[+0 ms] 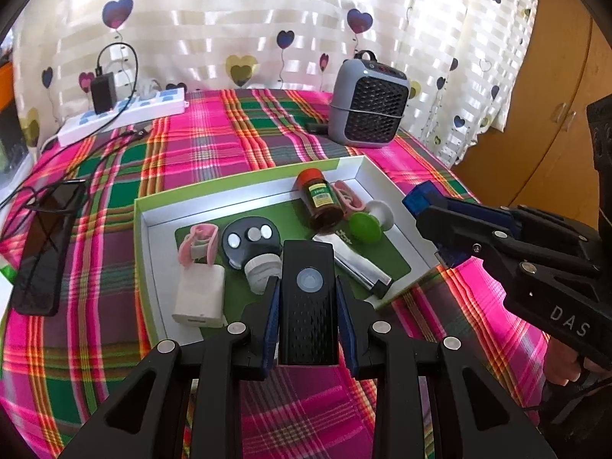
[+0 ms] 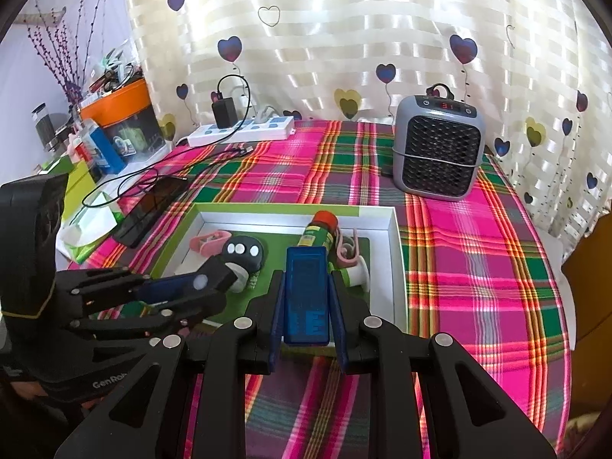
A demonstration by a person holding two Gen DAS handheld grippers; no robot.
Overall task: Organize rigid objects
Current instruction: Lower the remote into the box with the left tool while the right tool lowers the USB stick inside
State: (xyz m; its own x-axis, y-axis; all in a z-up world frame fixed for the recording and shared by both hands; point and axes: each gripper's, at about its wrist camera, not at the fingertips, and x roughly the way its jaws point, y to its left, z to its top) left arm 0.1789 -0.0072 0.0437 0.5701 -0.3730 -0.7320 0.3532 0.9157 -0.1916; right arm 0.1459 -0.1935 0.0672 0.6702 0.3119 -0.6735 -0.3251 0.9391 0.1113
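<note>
My left gripper point(image 1: 309, 302) is shut on a black box-shaped device point(image 1: 309, 294) with a round button, held above the near edge of a white and green tray point(image 1: 147, 225). My right gripper point(image 2: 307, 298) is shut on a blue translucent case point(image 2: 306, 298), held over the tray's point(image 2: 397, 267) near right side. In the tray lie a brown bottle with a red cap point(image 1: 320, 201), pink clips point(image 1: 199, 243), a black round remote point(image 1: 250, 239), a white charger point(image 1: 199, 294), a silver bar point(image 1: 354, 262) and a green and white spool point(image 1: 369, 222).
A grey fan heater point(image 1: 367, 105) stands behind the tray. A white power strip with a black adapter point(image 1: 126, 109) lies at the back left. A black phone point(image 1: 48, 246) and cables lie left of the tray. A wooden cabinet point(image 1: 547, 114) is at the right.
</note>
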